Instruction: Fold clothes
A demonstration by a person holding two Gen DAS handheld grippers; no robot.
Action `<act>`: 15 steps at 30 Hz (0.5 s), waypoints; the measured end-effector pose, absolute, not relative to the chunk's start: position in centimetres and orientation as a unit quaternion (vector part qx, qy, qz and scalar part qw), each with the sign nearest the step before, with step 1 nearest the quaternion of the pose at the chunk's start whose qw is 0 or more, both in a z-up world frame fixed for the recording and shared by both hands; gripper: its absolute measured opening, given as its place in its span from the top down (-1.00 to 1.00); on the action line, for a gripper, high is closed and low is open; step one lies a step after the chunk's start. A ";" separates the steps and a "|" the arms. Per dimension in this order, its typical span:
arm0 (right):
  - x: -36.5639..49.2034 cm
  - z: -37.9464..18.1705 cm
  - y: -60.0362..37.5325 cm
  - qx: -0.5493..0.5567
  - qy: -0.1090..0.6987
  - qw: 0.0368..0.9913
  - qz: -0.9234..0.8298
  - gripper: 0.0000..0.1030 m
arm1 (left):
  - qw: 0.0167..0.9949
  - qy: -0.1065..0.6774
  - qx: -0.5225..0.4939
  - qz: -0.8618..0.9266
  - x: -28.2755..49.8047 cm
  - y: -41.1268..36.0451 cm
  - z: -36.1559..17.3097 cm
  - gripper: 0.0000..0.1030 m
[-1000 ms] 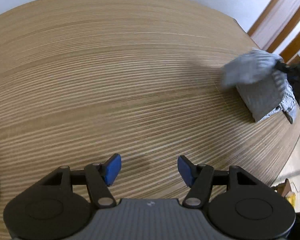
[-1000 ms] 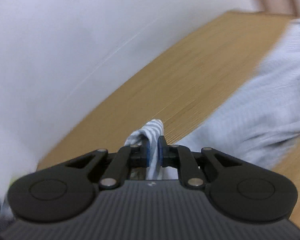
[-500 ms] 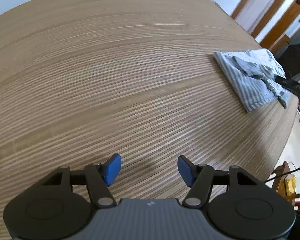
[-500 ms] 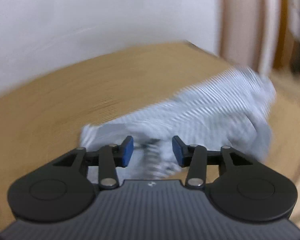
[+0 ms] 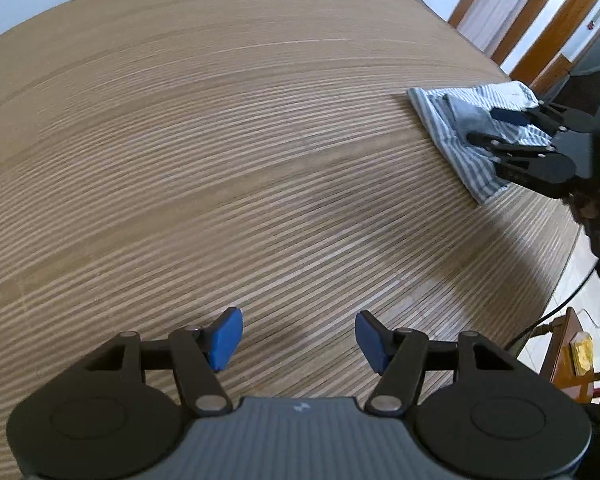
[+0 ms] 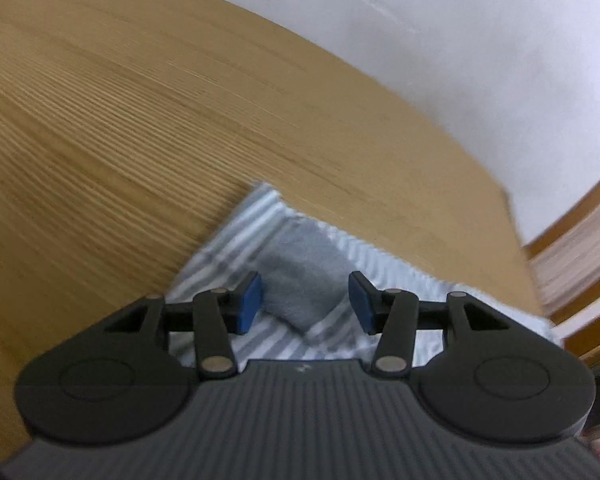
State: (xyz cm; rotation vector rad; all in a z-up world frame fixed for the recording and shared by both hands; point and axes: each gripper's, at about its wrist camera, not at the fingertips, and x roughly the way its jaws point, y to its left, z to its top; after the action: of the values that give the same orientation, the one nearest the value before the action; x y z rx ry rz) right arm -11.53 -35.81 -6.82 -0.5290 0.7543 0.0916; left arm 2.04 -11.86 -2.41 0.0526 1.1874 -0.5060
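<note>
A folded blue-and-white striped garment [image 5: 456, 140] lies flat near the right edge of the wooden table [image 5: 220, 140], with a small folded grey piece [image 5: 470, 116] on top. In the right wrist view the striped garment [image 6: 240, 240] and grey piece [image 6: 302, 280] lie just below my right gripper [image 6: 304, 302], which is open and empty above them. The right gripper also shows in the left wrist view [image 5: 496, 126]. My left gripper [image 5: 298, 338] is open and empty over bare table, far from the garment.
The table's right edge [image 5: 556, 280] drops to a tiled floor with a wooden chair or shelf [image 5: 572, 356] and a cable. Wooden door frames [image 5: 540, 12] stand behind. A white wall [image 6: 460, 40] runs along the table's far side.
My right gripper carried the striped garment to the table's right side, let go and opened; the garment now lies flat and folded. My left gripper stayed open and barely moved.
</note>
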 end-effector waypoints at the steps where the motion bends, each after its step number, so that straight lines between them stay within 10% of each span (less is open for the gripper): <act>1: -12.1 -6.1 -35.8 -0.247 0.361 0.897 0.067 0.01 | 0.800 0.553 0.021 -0.233 1.9 -11.6 -2.3 -0.25; 11: -10.1 -8.7 -35.9 -0.328 0.365 0.869 0.067 0.03 | 0.799 0.555 0.016 -0.229 1.6 -11.4 -2.7 -0.25; 15: -9.2 -7.0 -36.8 -0.251 0.344 0.902 0.069 0.63 | 0.801 0.554 0.022 -0.225 1.3 -11.6 -2.7 -0.25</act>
State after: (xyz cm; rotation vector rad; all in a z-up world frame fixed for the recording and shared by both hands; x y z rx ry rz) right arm -9.24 -36.78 -7.01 -0.5201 0.7112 0.1425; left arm 1.25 -11.59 -2.67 0.0465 1.1877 -0.4821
